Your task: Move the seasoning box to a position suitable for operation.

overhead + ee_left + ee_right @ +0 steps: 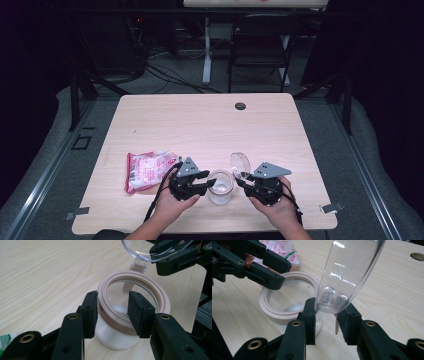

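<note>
A clear glass jar [220, 189] with a beige ring around its mouth [136, 275] stands near the table's front edge. White powder lies at its bottom. My left gripper [112, 308] is shut on the near rim, one jaw outside and one inside the mouth. The jar's hinged clear lid [352, 270] is swung up and back, standing tilted above the jar's right side [240, 162]. My right gripper [328, 313] is shut on the lid's lower edge, next to the hinge. In the high view the left gripper [204, 181] and the right gripper [242, 181] flank the jar.
A pink and white packet [147, 171] lies flat to the left of the left hand. A round cable hole [240, 106] sits at the table's far edge. A folding chair [260, 42] stands beyond the table.
</note>
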`<action>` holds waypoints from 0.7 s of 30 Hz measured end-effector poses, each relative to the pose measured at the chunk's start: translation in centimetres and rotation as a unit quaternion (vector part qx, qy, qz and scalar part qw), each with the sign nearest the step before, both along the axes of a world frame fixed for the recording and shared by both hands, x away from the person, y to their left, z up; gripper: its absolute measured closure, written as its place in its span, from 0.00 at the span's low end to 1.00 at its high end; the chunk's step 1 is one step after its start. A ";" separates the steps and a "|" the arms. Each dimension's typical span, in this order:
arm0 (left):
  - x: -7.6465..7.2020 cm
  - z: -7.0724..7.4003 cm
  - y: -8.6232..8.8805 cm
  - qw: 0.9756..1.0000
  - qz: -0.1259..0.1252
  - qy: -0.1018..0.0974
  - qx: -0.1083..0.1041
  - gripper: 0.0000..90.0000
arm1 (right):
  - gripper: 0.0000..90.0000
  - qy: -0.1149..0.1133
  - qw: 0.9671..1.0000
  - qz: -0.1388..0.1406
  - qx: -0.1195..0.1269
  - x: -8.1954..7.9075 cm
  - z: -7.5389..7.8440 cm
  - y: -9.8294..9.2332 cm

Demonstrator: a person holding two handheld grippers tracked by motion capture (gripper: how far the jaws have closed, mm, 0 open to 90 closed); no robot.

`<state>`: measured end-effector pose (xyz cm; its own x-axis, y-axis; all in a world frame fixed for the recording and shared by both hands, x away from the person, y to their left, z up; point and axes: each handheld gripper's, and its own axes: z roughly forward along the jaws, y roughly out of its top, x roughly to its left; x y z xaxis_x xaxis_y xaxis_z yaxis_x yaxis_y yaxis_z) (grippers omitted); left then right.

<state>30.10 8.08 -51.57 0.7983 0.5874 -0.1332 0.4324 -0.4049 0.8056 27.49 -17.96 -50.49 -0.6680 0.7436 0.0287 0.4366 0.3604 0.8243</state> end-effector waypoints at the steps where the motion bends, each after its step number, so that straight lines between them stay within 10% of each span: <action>1: 0.1 0.0 0.0 1.000 0.000 0.002 -0.006 0.66 | 0.77 0.001 1.000 0.000 0.001 0.0 0.0 0.0; 6: 0.6 0.1 0.0 0.999 0.004 0.015 -0.030 0.64 | 0.82 0.007 1.000 0.003 0.010 0.5 -0.3 -0.2; 21: 0.2 -0.3 -0.8 1.000 -0.012 0.014 -0.011 0.73 | 0.84 0.032 0.998 0.002 0.056 1.7 -0.8 -1.0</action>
